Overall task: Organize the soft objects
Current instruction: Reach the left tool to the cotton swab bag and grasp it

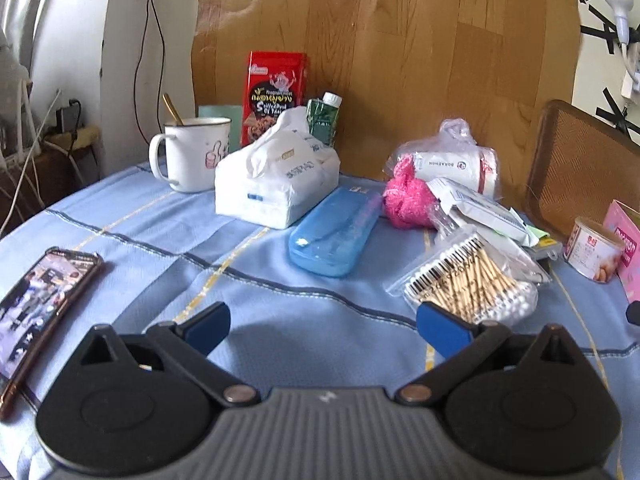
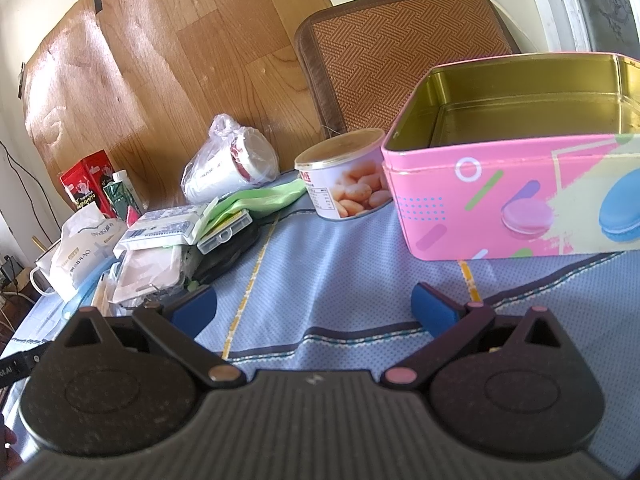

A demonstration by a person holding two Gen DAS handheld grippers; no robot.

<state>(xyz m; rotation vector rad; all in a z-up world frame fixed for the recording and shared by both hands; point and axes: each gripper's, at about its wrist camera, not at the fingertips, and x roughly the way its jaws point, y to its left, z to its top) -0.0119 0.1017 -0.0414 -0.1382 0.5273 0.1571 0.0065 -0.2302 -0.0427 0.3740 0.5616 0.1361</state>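
A blue cloth [image 1: 132, 216] covers the table, with a wood-grain board [image 1: 400, 40] propped behind the clutter.

Left view: my left gripper [image 1: 323, 322] sits at the bottom of the frame, jaws spread wide with nothing between them, over bare cloth. The soft things lie ahead — a tissue pack [image 1: 272, 176] at centre, a pink puff [image 1: 406, 198] to its right, touching a heap of packets [image 1: 484, 212]. A swab bag [image 1: 472, 276] lies just beyond my right pad, a blue case [image 1: 334, 232] between tissue pack and puff, a mug [image 1: 192, 152] upper left, a phone [image 1: 44, 300] at the left edge.

Right view: my right gripper [image 2: 314, 308] is also wide open and empty. An open pink tin [image 2: 516, 184] fills the right of the frame — the likely home for the soft items — with a can [image 2: 344, 176] touching its left side.

Risks, as I judge them: reaching for the puff, a pad could snag the swab bag or drag loose packets along. Going for the tissue pack, I might nudge the case or bump the mug, which has a spoon standing in it. A squashy pack could also slip from a shallow pinch.
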